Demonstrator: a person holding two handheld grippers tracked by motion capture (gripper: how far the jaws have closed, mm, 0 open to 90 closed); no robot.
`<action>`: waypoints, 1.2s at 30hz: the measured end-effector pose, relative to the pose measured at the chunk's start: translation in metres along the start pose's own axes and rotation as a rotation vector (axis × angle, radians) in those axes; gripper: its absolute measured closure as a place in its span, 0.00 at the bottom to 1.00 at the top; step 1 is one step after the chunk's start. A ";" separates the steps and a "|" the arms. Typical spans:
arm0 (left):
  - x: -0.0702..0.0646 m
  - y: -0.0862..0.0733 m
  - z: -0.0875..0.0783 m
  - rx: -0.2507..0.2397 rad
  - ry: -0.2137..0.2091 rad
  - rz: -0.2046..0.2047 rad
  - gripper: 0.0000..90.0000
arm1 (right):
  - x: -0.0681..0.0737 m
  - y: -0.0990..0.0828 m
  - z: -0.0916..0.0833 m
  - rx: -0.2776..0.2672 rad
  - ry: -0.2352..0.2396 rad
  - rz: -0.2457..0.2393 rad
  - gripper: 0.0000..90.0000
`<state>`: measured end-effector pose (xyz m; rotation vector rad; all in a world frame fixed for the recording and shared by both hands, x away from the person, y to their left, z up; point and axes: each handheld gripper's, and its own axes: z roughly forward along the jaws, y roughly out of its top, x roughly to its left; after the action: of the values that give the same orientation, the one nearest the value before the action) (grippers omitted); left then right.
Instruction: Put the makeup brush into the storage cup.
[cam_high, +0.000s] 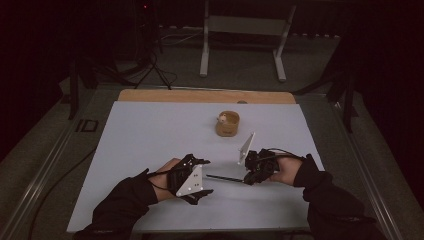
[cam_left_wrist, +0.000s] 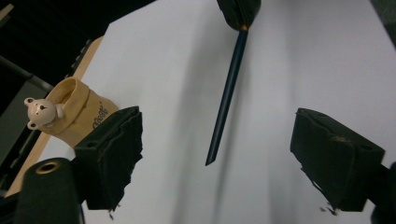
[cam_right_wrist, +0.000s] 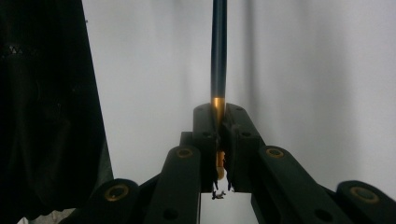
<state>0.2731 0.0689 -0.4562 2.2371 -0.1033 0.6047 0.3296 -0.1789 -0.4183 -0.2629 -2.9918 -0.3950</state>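
Observation:
A dark blue pencil (cam_high: 225, 178) with a gold band lies nearly level above the white table sheet (cam_high: 150, 130), pointing toward my left gripper (cam_high: 202, 176). My right gripper (cam_high: 252, 176) is shut on its gold-banded end, and the pencil (cam_right_wrist: 218, 56) runs straight away from the closed jaws (cam_right_wrist: 217, 140). The left gripper (cam_left_wrist: 215, 154) is open, its two black pads (cam_left_wrist: 116, 149) wide apart, with the pencil tip (cam_left_wrist: 210, 161) hanging between them and touching neither. A tan cup with a small bear figure (cam_high: 228, 123) stands farther back; the cup (cam_left_wrist: 70, 114) sits at the left of the left gripper view.
A wooden strip (cam_high: 205, 96) borders the far edge of the sheet. Beyond the table stand a white metal frame (cam_high: 245, 35) and cables on the dark floor. The person's dark sleeves (cam_high: 125, 200) come in from the bottom.

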 end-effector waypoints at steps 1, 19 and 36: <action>0.000 0.000 0.001 0.010 0.004 0.020 0.23 | 0.000 0.000 0.000 0.000 -0.001 -0.006 0.93; -0.011 0.008 0.018 0.107 0.087 0.217 0.43 | 0.001 0.007 -0.006 0.006 -0.007 -0.017 0.93; -0.019 0.005 0.024 0.167 0.137 0.377 0.73 | 0.001 0.009 -0.007 0.010 0.004 -0.012 0.93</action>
<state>0.2640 0.0462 -0.4754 2.3458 -0.4249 0.9989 0.3306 -0.1721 -0.4096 -0.2434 -2.9919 -0.3819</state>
